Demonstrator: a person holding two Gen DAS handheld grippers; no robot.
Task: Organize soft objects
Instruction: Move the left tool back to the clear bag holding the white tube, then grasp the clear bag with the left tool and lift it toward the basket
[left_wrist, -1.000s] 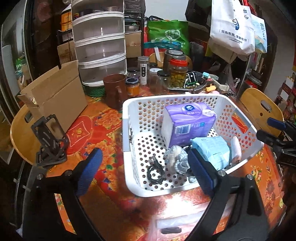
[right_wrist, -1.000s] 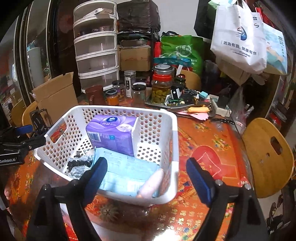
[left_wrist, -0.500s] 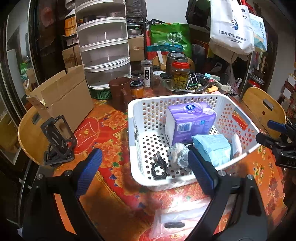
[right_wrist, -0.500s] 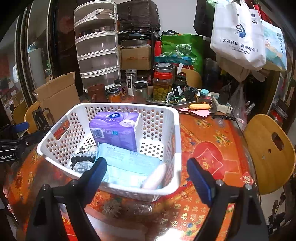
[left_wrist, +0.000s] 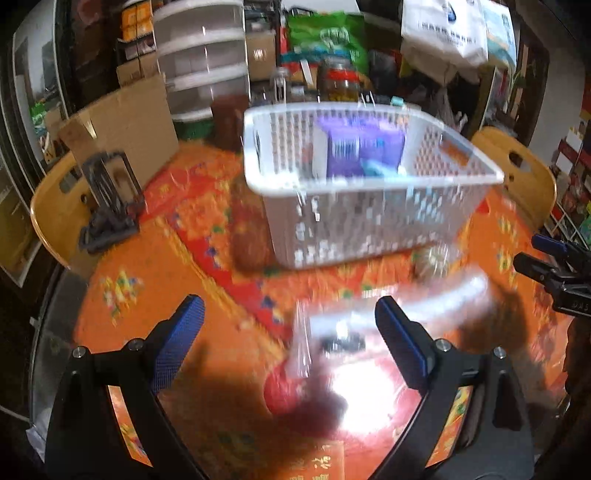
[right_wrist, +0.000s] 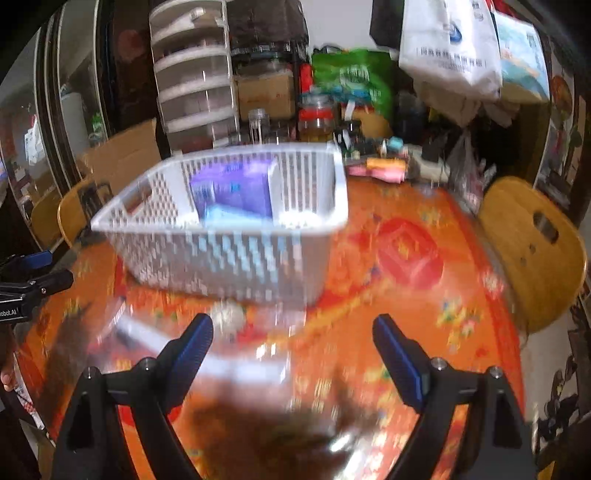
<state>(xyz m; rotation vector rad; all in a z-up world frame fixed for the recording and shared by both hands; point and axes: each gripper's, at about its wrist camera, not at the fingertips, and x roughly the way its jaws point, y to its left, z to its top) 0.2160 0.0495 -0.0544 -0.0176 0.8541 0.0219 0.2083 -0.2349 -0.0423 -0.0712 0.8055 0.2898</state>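
Observation:
A white perforated basket (left_wrist: 354, 218) stands on the orange patterned table (left_wrist: 166, 280); it also shows in the right wrist view (right_wrist: 229, 254). It holds a purple tissue pack (left_wrist: 364, 149) (right_wrist: 236, 192) and a light blue pack (left_wrist: 376, 168) (right_wrist: 236, 214). A clear plastic bag (left_wrist: 369, 325) lies on the table in front of the basket. My left gripper (left_wrist: 288, 332) is open and empty, low over the table near the bag. My right gripper (right_wrist: 291, 350) is open and empty, short of the basket. Both views are blurred.
A cardboard box (left_wrist: 125, 125) and a black stand (left_wrist: 110, 199) sit at the left. Jars (left_wrist: 338, 83), clear drawers (left_wrist: 203, 59) and bags crowd the back. Wooden chairs (right_wrist: 532, 247) stand at the table's sides.
Both grippers have pulled back and dropped lower; the basket now looks farther away and is seen from the side. Both stay open.

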